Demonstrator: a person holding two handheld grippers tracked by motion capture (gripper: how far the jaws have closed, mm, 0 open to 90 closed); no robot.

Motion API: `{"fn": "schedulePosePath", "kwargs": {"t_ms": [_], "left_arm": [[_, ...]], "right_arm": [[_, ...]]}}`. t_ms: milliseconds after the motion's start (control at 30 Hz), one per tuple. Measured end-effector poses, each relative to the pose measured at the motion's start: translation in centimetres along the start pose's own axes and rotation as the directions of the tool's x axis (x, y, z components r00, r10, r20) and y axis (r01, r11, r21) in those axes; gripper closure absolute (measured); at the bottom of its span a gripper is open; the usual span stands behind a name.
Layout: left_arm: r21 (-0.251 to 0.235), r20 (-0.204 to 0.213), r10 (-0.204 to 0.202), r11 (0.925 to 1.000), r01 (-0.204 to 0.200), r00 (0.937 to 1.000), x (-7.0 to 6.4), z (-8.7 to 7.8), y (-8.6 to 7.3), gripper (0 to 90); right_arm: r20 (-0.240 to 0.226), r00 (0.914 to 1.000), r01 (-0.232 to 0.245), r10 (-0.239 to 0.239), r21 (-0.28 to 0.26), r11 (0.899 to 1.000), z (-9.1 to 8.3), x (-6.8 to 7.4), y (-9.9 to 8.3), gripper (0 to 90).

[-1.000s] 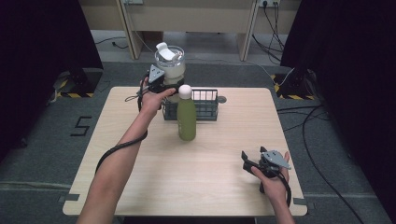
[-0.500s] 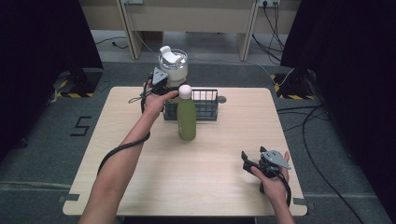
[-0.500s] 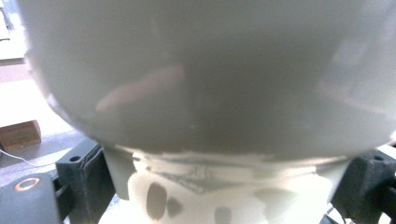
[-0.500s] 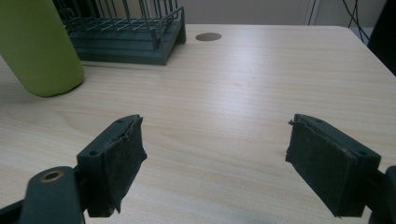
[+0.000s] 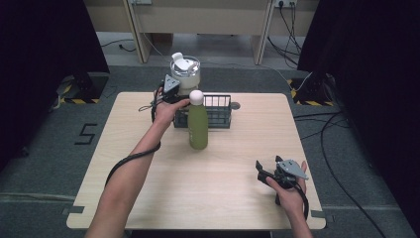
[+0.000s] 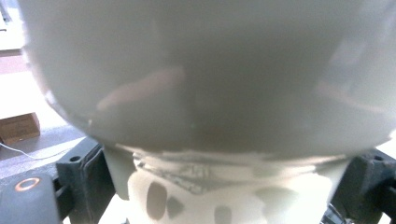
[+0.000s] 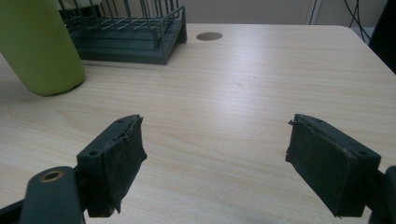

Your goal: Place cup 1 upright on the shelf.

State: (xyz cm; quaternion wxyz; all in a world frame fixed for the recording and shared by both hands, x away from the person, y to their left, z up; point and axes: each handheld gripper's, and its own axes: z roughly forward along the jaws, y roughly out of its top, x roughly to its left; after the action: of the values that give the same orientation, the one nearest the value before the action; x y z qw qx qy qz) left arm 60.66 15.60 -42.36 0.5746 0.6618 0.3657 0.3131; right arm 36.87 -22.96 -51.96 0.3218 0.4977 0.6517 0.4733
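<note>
Left gripper (image 5: 174, 91): held at the far edge of the light wooden table (image 5: 148, 193), just left of the dark wire basket (image 5: 218, 111), jaws clamped on the clear round jar with a white lid (image 5: 185, 72). The jar stands raised above the basket's far left corner. In the left gripper view the jar's pale wall (image 6: 201, 70) is pressed up close and blurred; its contents cannot be made out, and the jaws appear as dark blocks at the lower corners.

Right gripper (image 5: 265, 171): near right of the table, jaws spread wide over bare wood, grasping nothing.

Tall olive-green bottle with a white cap (image 5: 197, 124): upright just near the basket, covering part of its near side. In the right gripper view its top is cut off by the frame.

Small round hole (image 5: 235, 105): in the tabletop, right of the basket.
</note>
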Motion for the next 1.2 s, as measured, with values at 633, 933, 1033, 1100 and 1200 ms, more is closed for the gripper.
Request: {"fn": "schedulePosePath", "kwargs": {"t_ms": [633, 933, 1033, 1100, 1200], "left_arm": [[0.038, -0.011, 0.005, 0.9993, -0.005, 0.9999, -0.1, 0.5, -1.4, 10.2], [0.045, -0.013, 0.01, 0.9989, -0.009, 0.9999, -0.1, 0.5, -1.7, 10.2], [0.045, -0.013, 0.008, 0.999, -0.007, 0.9999, -0.1, 0.5, -1.7, 10.3], [0.044, -0.012, 0.008, 0.999, -0.007, 0.9999, -0.1, 0.5, -1.7, 10.2], [0.04, -0.011, 0.005, 0.9992, -0.004, 0.9999, -0.1, 0.5, -1.8, 10.2]], "right_arm": [[-0.004, 1.0, -0.001, 0.001, 0.004, 1.0, 0.0, 0.0, 0.0, 18.3], [-0.004, 1.0, -0.001, 0.001, 0.006, 1.0, 0.0, 0.1, 0.0, 18.3], [-0.004, 1.0, 0.0, 0.0, 0.007, 1.0, 0.0, 0.1, 0.0, 18.3], [-0.005, 1.0, 0.002, -0.002, 0.006, 1.0, 0.0, 0.1, 0.0, 18.3], [-0.005, 1.0, 0.004, -0.004, 0.005, 1.0, 0.0, 0.1, 0.0, 18.3]]}}
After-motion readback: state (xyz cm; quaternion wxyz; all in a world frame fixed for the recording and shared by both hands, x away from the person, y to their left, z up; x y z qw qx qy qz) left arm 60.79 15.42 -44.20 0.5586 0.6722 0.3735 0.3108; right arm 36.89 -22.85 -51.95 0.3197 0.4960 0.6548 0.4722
